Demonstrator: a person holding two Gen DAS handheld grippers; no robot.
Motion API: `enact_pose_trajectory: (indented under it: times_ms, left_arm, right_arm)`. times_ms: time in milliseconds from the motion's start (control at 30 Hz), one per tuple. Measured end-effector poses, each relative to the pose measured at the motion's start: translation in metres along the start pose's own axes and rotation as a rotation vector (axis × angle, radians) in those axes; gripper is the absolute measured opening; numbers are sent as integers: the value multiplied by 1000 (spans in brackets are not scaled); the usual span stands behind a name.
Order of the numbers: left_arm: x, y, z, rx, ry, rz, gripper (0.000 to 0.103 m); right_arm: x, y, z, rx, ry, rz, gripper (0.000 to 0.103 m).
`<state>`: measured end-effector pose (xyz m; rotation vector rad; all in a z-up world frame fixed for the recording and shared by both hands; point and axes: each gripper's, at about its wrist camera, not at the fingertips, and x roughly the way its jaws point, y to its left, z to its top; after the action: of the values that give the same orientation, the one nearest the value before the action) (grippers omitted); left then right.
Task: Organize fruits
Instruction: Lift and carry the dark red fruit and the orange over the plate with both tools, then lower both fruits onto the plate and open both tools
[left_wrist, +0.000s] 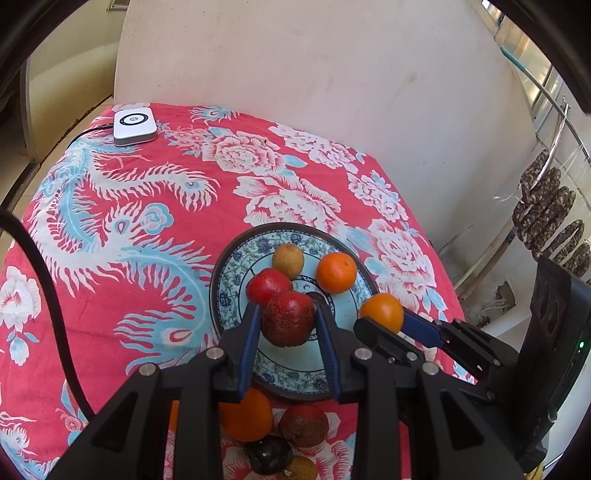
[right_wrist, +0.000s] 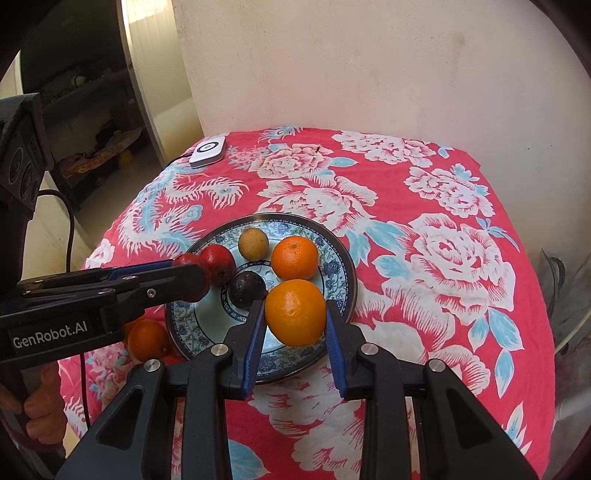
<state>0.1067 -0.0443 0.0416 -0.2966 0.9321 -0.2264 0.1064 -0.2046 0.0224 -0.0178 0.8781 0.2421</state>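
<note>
A blue-patterned plate (left_wrist: 236, 295) (right_wrist: 340, 266) sits on the red floral cloth. My left gripper (left_wrist: 286, 314) is shut on a red apple (left_wrist: 288, 319) above the plate's middle; it also shows in the right wrist view (right_wrist: 192, 278). My right gripper (right_wrist: 295, 314) is shut on an orange (right_wrist: 295, 312) (left_wrist: 382, 312) over the plate's near right part. On the plate lie another red apple (left_wrist: 267, 286) (right_wrist: 218, 264), a yellow-brown fruit (left_wrist: 288, 260) (right_wrist: 253, 243), an orange (left_wrist: 336, 272) (right_wrist: 294, 257) and a dark fruit (right_wrist: 246, 289).
On the cloth near the plate's front lie an orange (left_wrist: 246, 417) (right_wrist: 147, 339), a brown fruit (left_wrist: 303, 424), a dark fruit (left_wrist: 269, 456) and a yellowish fruit (left_wrist: 301, 469). A white device (left_wrist: 133, 127) (right_wrist: 207, 150) sits at the far left corner. A wall stands behind.
</note>
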Motion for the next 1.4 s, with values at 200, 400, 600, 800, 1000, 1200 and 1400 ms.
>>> enact_pose_trajectory:
  times_ms: [200, 400, 600, 800, 1000, 1200, 1400]
  left_arm:
    - [3, -2, 1, 8, 4, -3, 33]
    - [8, 1, -1, -1, 15, 0, 32]
    - [13, 9, -3, -30, 32, 13, 32]
    - [14, 10, -3, -30, 26, 13, 33]
    - [13, 9, -3, -24, 27, 14, 32]
    - [13, 4, -6, -1, 30, 21, 33]
    - [6, 2, -9, 7, 21, 25, 38]
  right_arm:
    - [9, 0, 0, -7, 15, -2, 32]
    - [15, -1, 0, -9, 29, -1, 32]
    - [18, 0, -1, -14, 31, -3, 32]
    - [20, 2, -1, -19, 34, -1, 32]
    - [20, 2, -1, -18, 31, 0, 32]
    - [20, 4, -1, -22, 33, 2, 33]
    - [16, 4, -2, -8, 23, 10, 41]
